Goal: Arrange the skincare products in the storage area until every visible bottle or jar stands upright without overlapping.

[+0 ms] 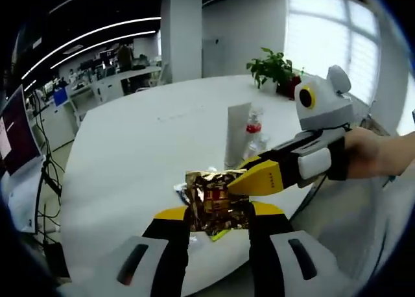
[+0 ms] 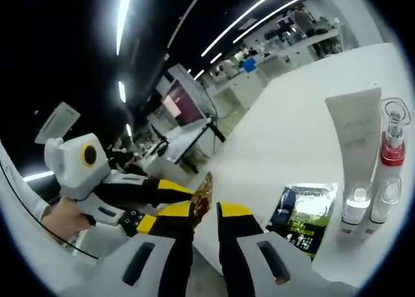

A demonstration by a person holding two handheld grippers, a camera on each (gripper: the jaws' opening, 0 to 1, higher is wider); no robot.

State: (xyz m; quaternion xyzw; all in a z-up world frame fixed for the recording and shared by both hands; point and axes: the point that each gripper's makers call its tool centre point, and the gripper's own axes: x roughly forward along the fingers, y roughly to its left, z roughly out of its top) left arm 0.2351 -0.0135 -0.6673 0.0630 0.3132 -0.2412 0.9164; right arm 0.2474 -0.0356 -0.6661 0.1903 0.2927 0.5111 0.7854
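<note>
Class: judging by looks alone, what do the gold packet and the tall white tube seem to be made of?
Gold packet: probably metallic foil, since it is shiny, crinkled and reflective. White tube: likely matte plastic, being smooth, opaque and evenly coloured with a flat sealed end, though the look leaves this open.

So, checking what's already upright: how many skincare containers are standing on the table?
2, both side by side at the right of the right gripper view: a white tube and, right of it, a clear bottle with a red band. More may be hidden.
</note>
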